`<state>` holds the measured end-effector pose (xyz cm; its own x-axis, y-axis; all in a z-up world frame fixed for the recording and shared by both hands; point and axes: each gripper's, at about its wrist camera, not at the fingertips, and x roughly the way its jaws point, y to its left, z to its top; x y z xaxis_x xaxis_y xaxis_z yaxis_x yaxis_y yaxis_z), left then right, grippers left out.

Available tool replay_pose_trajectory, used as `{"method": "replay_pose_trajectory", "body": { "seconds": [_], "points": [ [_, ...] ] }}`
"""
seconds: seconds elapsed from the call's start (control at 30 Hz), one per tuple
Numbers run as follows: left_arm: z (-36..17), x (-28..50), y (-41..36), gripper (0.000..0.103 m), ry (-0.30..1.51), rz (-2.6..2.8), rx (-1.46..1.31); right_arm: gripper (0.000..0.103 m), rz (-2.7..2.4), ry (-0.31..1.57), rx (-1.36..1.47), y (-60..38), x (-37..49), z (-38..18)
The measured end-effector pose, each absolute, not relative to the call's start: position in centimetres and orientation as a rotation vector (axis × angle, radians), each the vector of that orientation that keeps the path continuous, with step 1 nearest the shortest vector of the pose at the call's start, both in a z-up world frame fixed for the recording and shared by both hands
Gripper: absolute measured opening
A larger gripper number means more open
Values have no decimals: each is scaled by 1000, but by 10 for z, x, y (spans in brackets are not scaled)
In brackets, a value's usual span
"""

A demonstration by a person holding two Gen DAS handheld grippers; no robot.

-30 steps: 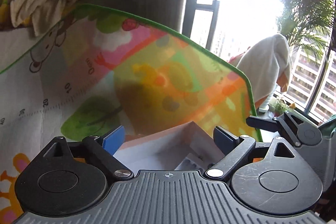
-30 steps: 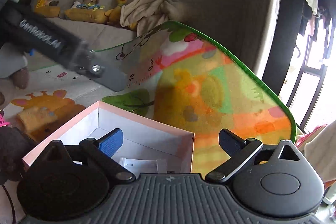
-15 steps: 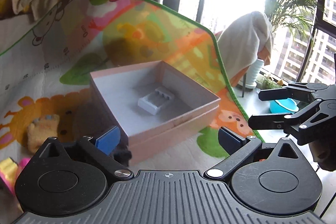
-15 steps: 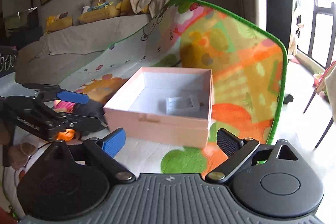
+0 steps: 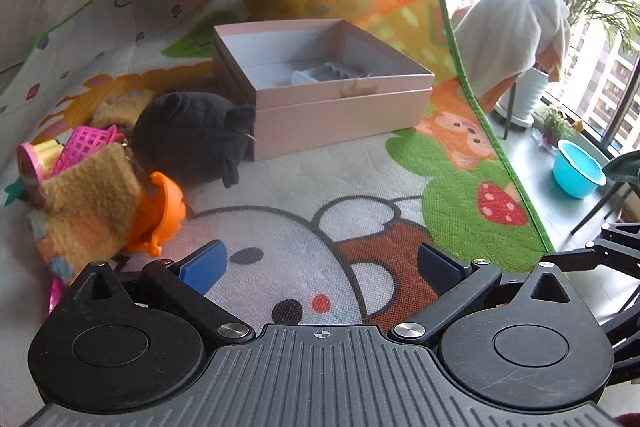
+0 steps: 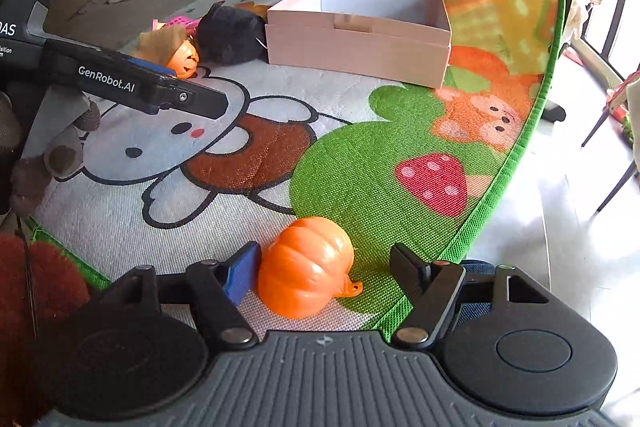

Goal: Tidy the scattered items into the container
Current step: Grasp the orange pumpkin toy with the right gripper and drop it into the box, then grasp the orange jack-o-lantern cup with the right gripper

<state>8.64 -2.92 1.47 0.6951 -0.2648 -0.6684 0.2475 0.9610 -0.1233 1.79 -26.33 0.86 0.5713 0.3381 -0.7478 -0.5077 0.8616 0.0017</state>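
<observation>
The orange plastic pumpkin (image 6: 306, 267) lies on the play mat (image 6: 360, 163) at 6 o'clock from the pink box (image 6: 360, 39), between the right hand-held gripper (image 6: 326, 269)'s closing jaws, left pad touching. It looks light, hard and slick; grip its ribbed middle. The left hand-held gripper (image 5: 320, 263) gapes empty.

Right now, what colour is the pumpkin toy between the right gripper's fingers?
Orange, the pumpkin toy, clearest in the right wrist view.

Right gripper (image 6: 324, 267) closing around orange pumpkin (image 6: 306, 267) on play mat (image 6: 360, 163); pink box (image 6: 360, 31) beyond.
</observation>
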Motion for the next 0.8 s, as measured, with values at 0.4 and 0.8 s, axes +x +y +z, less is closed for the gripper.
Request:
{"method": "replay_pose_trajectory", "body": {
  "seconds": [0.4, 0.8],
  "points": [
    [7, 77, -13, 103, 737, -320, -54, 49, 418, 448, -330, -221, 111, 91],
    [-9, 63, 53, 103, 721, -173, -128, 97, 416, 337, -371, -149, 134, 76]
  ]
}}
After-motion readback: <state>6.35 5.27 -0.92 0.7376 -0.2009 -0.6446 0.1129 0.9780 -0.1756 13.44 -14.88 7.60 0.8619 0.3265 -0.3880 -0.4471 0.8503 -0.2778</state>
